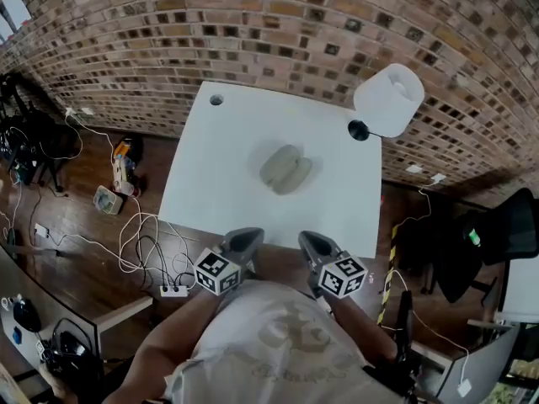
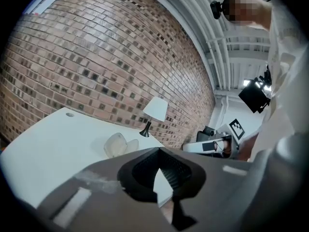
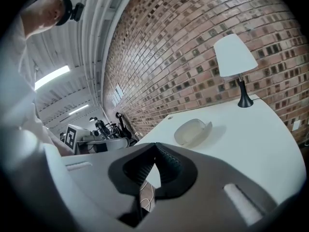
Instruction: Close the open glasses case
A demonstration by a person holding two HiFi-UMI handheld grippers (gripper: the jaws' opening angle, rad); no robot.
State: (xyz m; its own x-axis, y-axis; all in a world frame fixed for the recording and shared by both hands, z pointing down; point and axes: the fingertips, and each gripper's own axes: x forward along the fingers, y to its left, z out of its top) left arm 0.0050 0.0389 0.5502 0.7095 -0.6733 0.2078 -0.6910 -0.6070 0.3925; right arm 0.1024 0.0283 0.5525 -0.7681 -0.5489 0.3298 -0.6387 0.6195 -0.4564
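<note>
The open glasses case point(image 1: 286, 168) is pale grey. It lies near the middle of the white table point(image 1: 210, 167), its two halves spread side by side. The same case point(image 2: 116, 145) shows ahead in the left gripper view, and the case point(image 3: 192, 131) also shows ahead in the right gripper view. My left gripper point(image 1: 246, 237) and right gripper point(image 1: 311, 241) hover side by side over the table's near edge, close to my body and well short of the case. The left gripper point(image 2: 158, 150) is shut with nothing in it. The right gripper point(image 3: 155, 145) is shut and empty too.
A white-shaded lamp point(image 1: 389, 99) on a black base stands at the table's far right corner. A cable hole point(image 1: 216, 100) sits at the far left corner. A brick wall runs behind the table. Cables and a power strip point(image 1: 174, 290) lie on the floor at left, and a black chair point(image 1: 497, 230) stands at right.
</note>
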